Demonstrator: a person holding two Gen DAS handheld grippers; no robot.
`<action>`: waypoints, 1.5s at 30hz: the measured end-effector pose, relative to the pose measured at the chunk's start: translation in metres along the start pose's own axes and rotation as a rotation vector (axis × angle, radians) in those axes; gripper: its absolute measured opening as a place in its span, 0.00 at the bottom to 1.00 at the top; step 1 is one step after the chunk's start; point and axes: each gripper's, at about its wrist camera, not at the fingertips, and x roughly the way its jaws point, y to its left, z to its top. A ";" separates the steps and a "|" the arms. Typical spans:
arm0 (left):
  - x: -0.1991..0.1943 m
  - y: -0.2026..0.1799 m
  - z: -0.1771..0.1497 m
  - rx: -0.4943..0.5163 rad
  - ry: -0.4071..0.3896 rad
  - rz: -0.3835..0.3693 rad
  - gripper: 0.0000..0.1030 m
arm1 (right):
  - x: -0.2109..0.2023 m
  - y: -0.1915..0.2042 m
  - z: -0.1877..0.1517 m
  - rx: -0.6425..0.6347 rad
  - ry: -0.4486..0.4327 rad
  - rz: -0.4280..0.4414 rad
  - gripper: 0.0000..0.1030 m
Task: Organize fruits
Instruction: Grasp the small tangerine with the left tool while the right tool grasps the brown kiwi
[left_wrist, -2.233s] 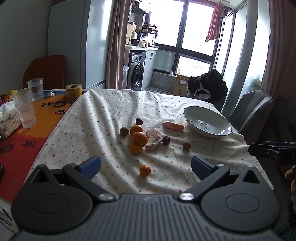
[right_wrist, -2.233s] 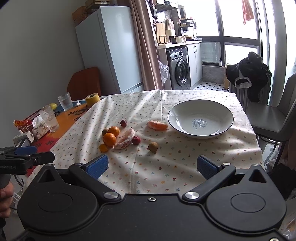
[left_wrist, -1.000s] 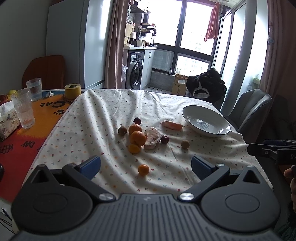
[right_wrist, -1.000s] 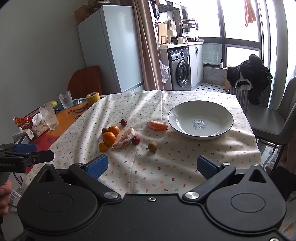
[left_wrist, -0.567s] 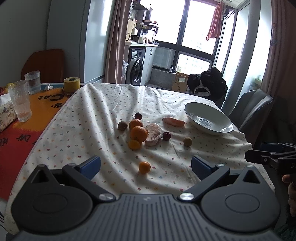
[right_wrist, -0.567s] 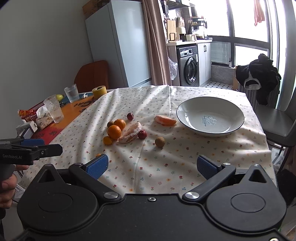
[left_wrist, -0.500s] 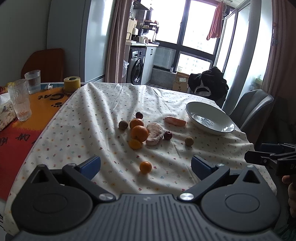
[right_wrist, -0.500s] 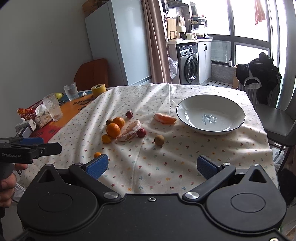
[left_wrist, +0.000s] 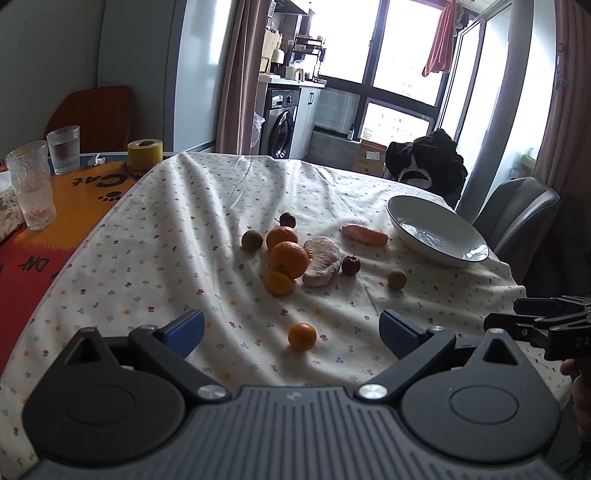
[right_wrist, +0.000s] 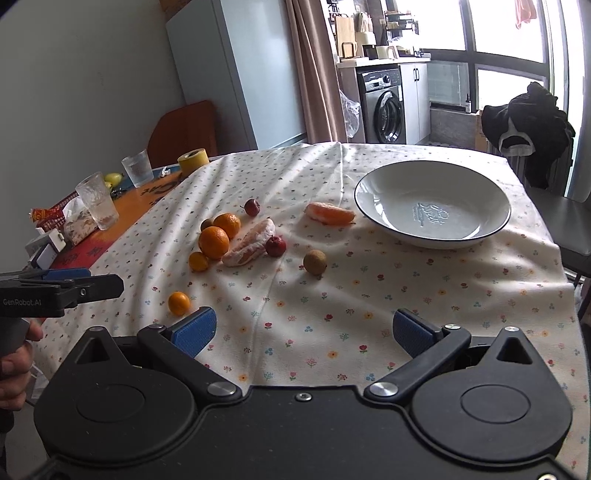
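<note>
Scattered fruits lie on a white floral-print tablecloth (right_wrist: 369, 295): a large round orange (left_wrist: 288, 259) touching a second orange (left_wrist: 282, 236) behind it, a small yellow-orange kumquat (left_wrist: 277, 282) in front, a peeled pale pomelo segment (left_wrist: 322, 266) just beside them, two small dark red fruits (right_wrist: 275, 246), two brownish round fruits (right_wrist: 315, 262), and a peeled orange-coloured citrus segment (right_wrist: 329, 213) near a wide white ceramic bowl with a dark rim (right_wrist: 432, 236), which holds nothing. One small orange mandarin (left_wrist: 302, 336) sits apart, nearest the table edge. The left gripper (left_wrist: 291, 328), blue-padded jaws spread wide and holding nothing, hovers with that mandarin between its fingers' line of sight. The right gripper (right_wrist: 303, 328) is likewise spread and bare, above the cloth's near edge. Further left, an orange printed mat (left_wrist: 33, 254) carries two clear glasses (left_wrist: 31, 184) and a yellow tape roll (left_wrist: 144, 153); a washing machine (right_wrist: 382, 107) stands by the windows.
</note>
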 end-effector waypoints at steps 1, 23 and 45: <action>0.003 0.000 -0.001 -0.001 0.002 -0.002 0.98 | 0.002 0.000 0.000 -0.002 -0.001 0.001 1.00; 0.060 -0.006 -0.010 0.011 0.096 -0.004 0.63 | 0.051 -0.009 -0.001 -0.004 0.020 0.028 0.97; 0.086 -0.004 -0.002 0.013 0.101 0.019 0.22 | 0.104 -0.007 0.013 -0.023 0.024 -0.002 0.74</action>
